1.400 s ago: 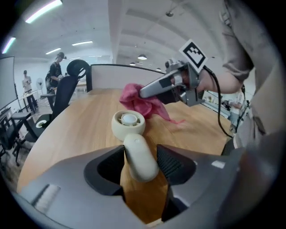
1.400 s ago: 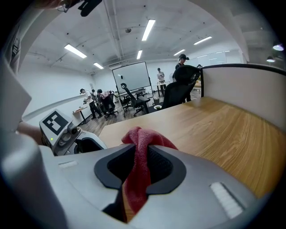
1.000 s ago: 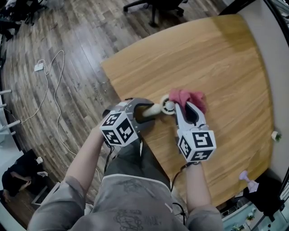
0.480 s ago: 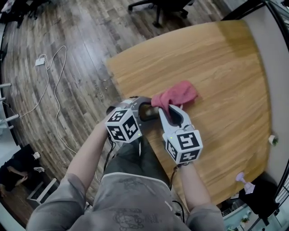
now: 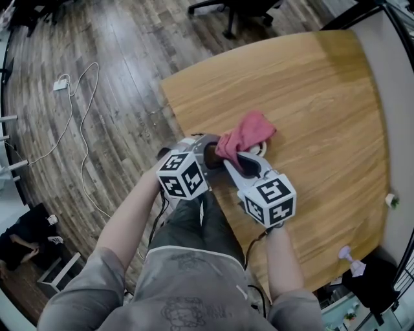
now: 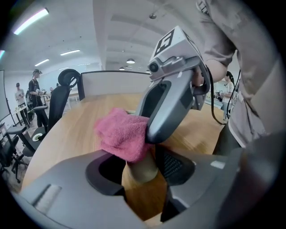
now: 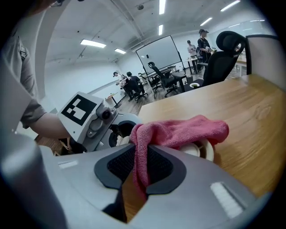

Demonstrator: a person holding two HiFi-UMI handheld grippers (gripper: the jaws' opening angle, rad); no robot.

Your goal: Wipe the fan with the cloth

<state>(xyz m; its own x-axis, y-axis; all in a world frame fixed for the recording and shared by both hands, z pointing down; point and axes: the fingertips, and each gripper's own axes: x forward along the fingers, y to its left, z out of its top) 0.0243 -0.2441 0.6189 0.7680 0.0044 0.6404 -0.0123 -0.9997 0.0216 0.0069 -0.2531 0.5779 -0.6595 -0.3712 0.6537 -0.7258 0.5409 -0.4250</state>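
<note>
**While my left jaws pin the fan, the cloth slides across it**

Closest to me, the left gripper (image 6: 143, 166) has its jaws part-way apart and clamped on the fan's handle (image 6: 142, 172), a beige stem held between the two pads just above the bench (image 5: 310, 97). The right gripper (image 7: 139, 166) sits just beside it, its jaws nearly together and pinching a fold of the pink cloth (image 5: 246, 132), whose tail hangs down between the pads. Beyond those jaws the rest of the cloth lies draped over the fan (image 7: 199, 150). Only part of the white round head peeks out beneath it, at the side away from my left gripper. The cloth's near end touches the top of the handle right at my left jaws.

A second ago the cloth was bunched on the far-right side of the fan's head, and the head showed plainly between the two grippers. Since then my right gripper has swung left and turned, dragging the cloth over the head toward the left gripper, which has stayed where it was with the same grip.

Farther off, the bench is bare wood. Past its edge, on the plank floor (image 5: 97, 39), lies a white adapter (image 5: 63, 84) with a trailing cable. An office chair (image 5: 228, 19) stands at the far side.
</note>
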